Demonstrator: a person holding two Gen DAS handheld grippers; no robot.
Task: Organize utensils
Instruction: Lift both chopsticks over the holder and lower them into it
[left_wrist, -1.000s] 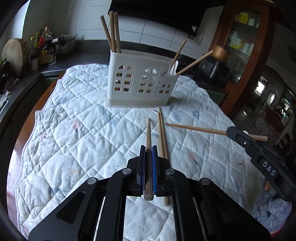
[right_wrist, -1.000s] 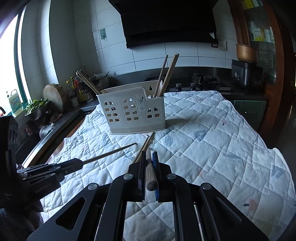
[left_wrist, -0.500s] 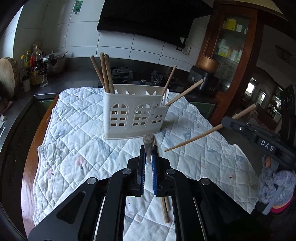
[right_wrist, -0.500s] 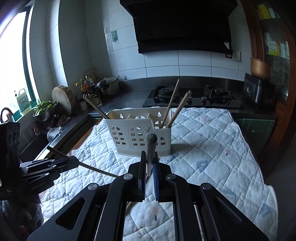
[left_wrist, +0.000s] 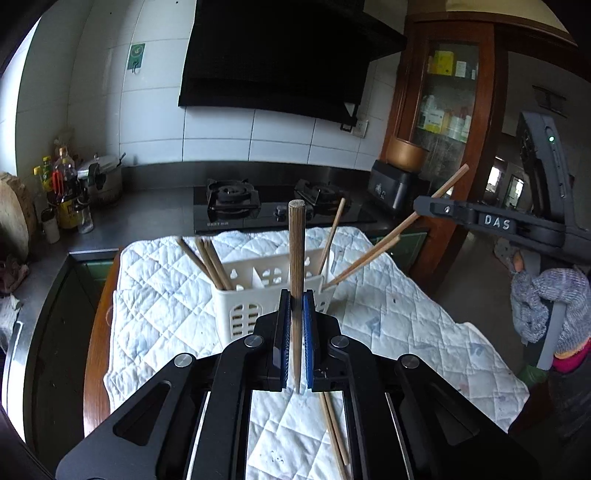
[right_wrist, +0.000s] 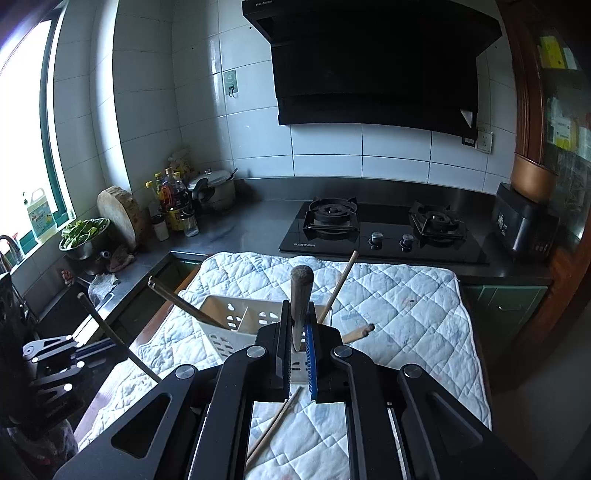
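Jaws of the left gripper (left_wrist: 294, 317) clamp a chopstick (left_wrist: 296, 254) that stands nearly upright between the pads, its butt end high above them. In the left wrist view the white holder (left_wrist: 236, 291) sits on the quilted cloth (left_wrist: 166, 295) just ahead of and below the jaws, its middle compartments in line with the stick; two loose chopsticks (left_wrist: 334, 424) lie under the gripper.

In the right wrist view the right gripper (right_wrist: 297, 332) pinches its own chopstick (right_wrist: 301, 295), also upright, with the holder directly ahead and below. Both seem about equally near.
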